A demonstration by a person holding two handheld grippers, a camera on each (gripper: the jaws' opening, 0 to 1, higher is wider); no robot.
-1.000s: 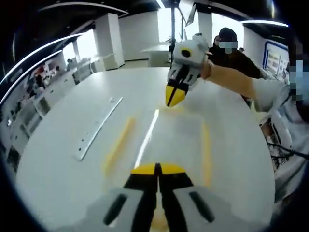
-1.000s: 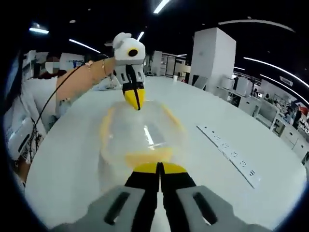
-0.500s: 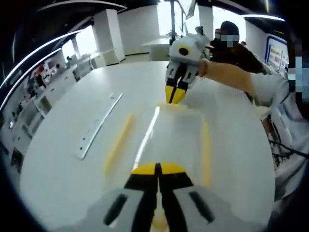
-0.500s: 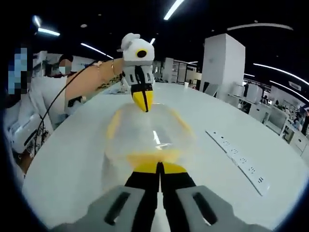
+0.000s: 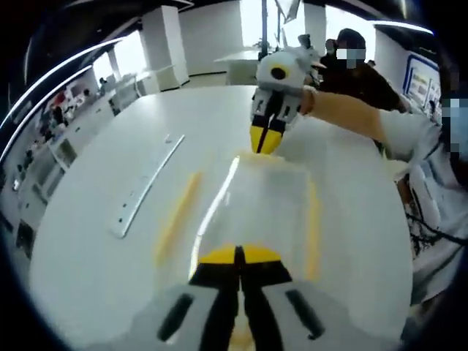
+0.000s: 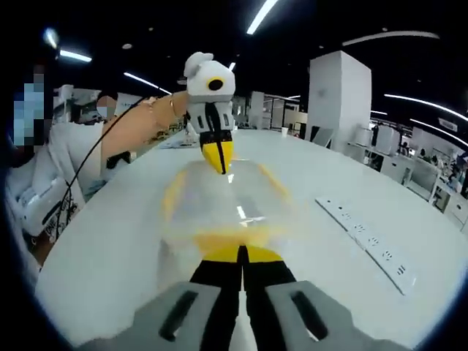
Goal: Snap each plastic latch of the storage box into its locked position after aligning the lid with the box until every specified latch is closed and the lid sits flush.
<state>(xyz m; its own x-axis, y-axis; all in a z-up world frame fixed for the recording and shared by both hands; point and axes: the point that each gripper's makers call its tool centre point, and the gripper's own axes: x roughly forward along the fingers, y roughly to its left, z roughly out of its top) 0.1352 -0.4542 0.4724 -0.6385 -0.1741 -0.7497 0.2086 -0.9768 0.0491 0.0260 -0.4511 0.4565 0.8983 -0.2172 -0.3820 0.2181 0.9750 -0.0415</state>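
A clear storage box (image 5: 252, 212) with its lid on lies in the middle of a big white table (image 5: 95, 241), and a gripper meets it at each short end. In the left gripper view the left gripper (image 5: 238, 254) has its yellow-tipped jaws pressed together at the near end of the box, and the right gripper (image 5: 265, 140) comes down at the far end, tips together, touching the lid's edge. The right gripper view gives the opposite look: the right gripper (image 6: 239, 253) pressed together over a yellow latch (image 6: 219, 240) at its own end, the left gripper (image 6: 219, 156) at the far end, tips together, on the lid.

The left gripper view shows the two long yellow latches, one (image 5: 178, 216) along the side nearer the power strip, the other (image 5: 313, 228) on the person's side. The end latch under the left gripper is hidden by its own jaws; whether any latch is snapped shut, I cannot tell.

A white power strip (image 5: 143, 189) lies beside the box, well apart, toward the table's edge. A person's bare forearm (image 5: 351, 117) reaches in, and another person (image 5: 349, 73) stands beyond the table's far edge.
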